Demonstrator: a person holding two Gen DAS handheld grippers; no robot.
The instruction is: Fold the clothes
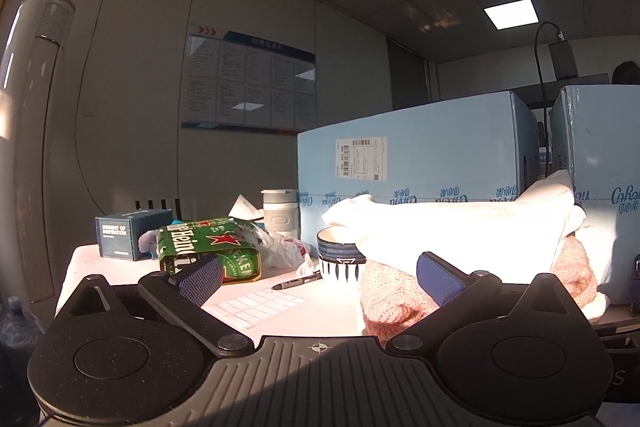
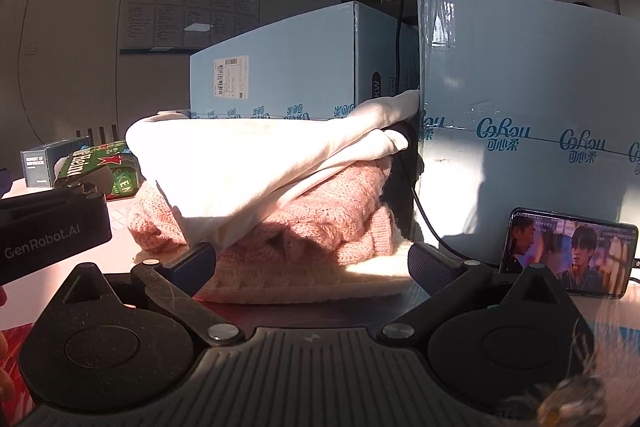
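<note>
Two grippers: left gripper [image 1: 318, 279] and right gripper [image 2: 312, 265] both face the stack, fingers spread wide, holding nothing.
Clothes: a cream garment [image 2: 240, 163] lies folded over a pink knit sweater [image 2: 320, 223], with a pale knit layer [image 2: 304, 283] at the bottom; the pile sits on the bench [image 1: 320, 315], pushed up against two blue cartons [image 2: 288, 67].
Stage: judged from the tidy stack, folding looks nearly done; the cream piece hangs unevenly, one corner caught between the cartons.
Left side: a striped bowl [image 1: 340, 255], a pen [image 1: 296, 283] and a green beer carton [image 1: 208, 251] stand just beside the pile.
Right side: a phone [image 2: 568, 255] leans upright against the carton, its cable [image 2: 432, 227] running close by the clothes.
Risk one: tugging the cream garment could drag the whole stack askew, since it drapes loosely.
Risk two: a sweep leftward might knock the bowl.
Risk three: the right fingers could snag the cable and topple the phone.
</note>
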